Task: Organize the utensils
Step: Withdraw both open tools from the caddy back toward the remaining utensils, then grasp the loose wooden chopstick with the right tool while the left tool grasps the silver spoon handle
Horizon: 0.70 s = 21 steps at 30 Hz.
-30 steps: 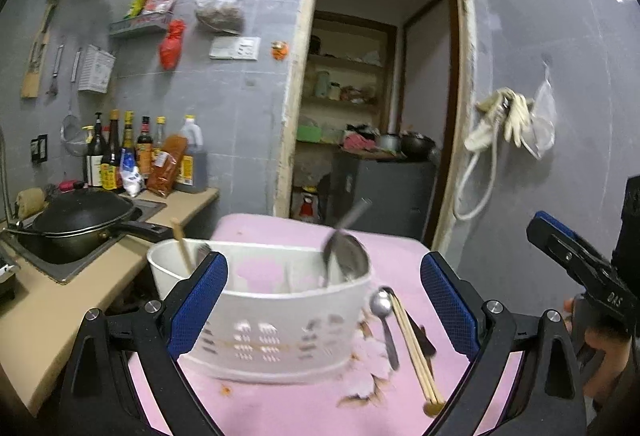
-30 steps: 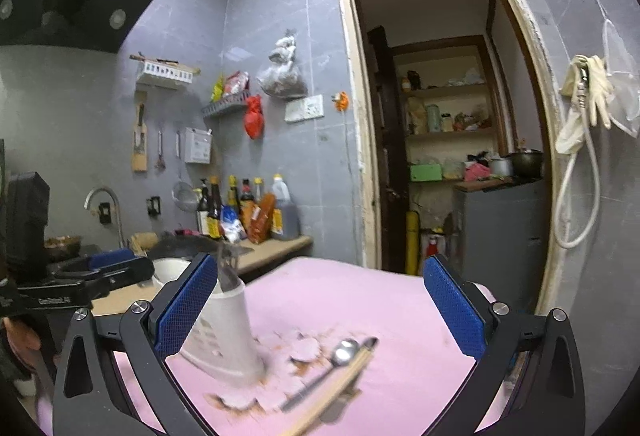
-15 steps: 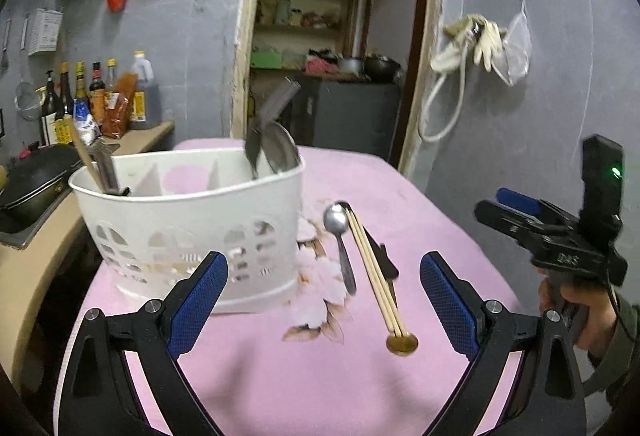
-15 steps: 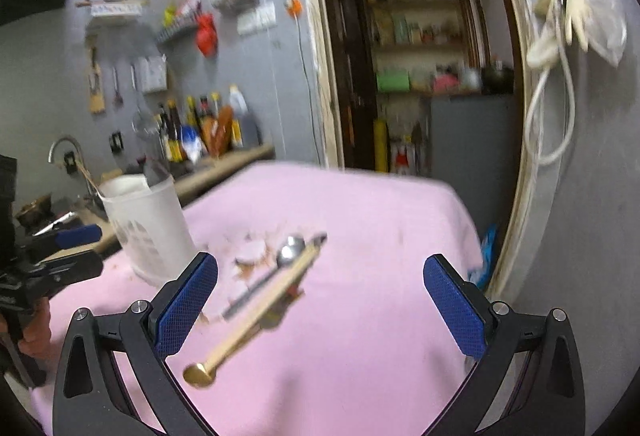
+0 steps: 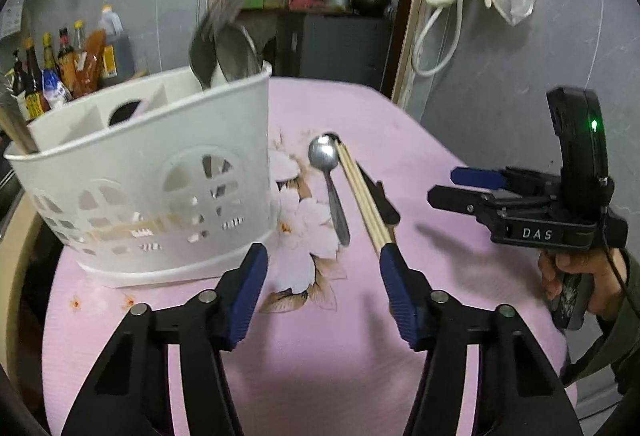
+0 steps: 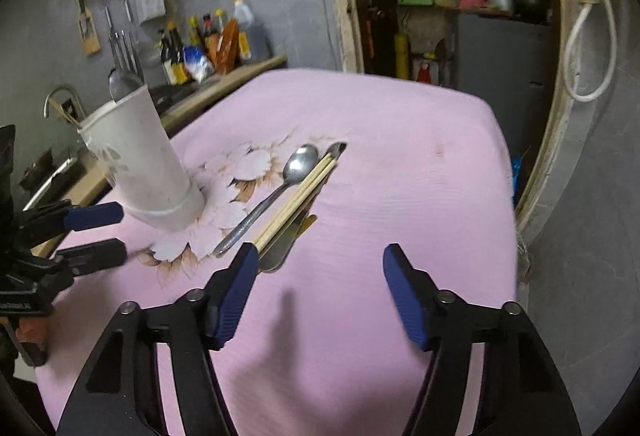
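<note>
The bench (image 5: pixel 320 376) has a pink cloth. On it stands a white basket (image 5: pixel 160 188) with spoons inside. Beside the basket lie chopsticks (image 5: pixel 362 192), a spoon (image 5: pixel 332 184) and a dark knife (image 5: pixel 382 200). My left claw (image 5: pixel 322 280) and my right claw (image 6: pixel 318 278) are closing on nothing.
</note>
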Each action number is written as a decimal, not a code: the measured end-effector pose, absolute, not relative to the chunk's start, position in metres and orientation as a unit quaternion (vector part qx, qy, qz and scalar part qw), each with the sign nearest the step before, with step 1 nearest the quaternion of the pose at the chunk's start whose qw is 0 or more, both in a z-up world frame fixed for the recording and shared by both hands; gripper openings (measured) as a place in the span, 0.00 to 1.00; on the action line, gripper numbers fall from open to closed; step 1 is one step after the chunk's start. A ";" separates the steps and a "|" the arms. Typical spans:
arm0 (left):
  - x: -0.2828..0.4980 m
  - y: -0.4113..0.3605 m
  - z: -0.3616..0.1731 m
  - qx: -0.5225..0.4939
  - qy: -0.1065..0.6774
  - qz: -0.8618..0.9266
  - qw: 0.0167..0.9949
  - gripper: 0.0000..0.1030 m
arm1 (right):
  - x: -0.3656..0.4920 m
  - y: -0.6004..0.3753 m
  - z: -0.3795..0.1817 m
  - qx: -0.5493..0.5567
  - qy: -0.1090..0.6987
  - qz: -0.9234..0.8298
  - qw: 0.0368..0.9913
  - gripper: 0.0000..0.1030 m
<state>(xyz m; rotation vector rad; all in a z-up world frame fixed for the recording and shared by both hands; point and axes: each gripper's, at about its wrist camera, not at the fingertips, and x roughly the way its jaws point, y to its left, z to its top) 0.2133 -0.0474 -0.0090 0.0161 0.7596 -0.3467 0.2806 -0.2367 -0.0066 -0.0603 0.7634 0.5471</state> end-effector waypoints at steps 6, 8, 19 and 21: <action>0.224 -0.040 -0.019 -0.007 0.387 -0.163 0.908 0.41 | 0.301 -0.216 -0.017 -0.031 0.409 0.288 0.865 0.46; 0.226 -0.037 -0.020 -0.012 0.390 -0.161 0.907 0.41 | 0.307 -0.208 -0.020 -0.038 0.418 0.293 0.859 0.46; 0.225 -0.037 -0.019 -0.006 0.400 -0.162 0.902 0.36 | 0.313 -0.179 -0.024 -0.131 0.418 0.270 0.858 0.29; 0.224 -0.040 -0.019 0.002 0.398 -0.168 0.902 0.34 | 0.311 -0.187 -0.024 -0.129 0.418 0.270 0.858 0.22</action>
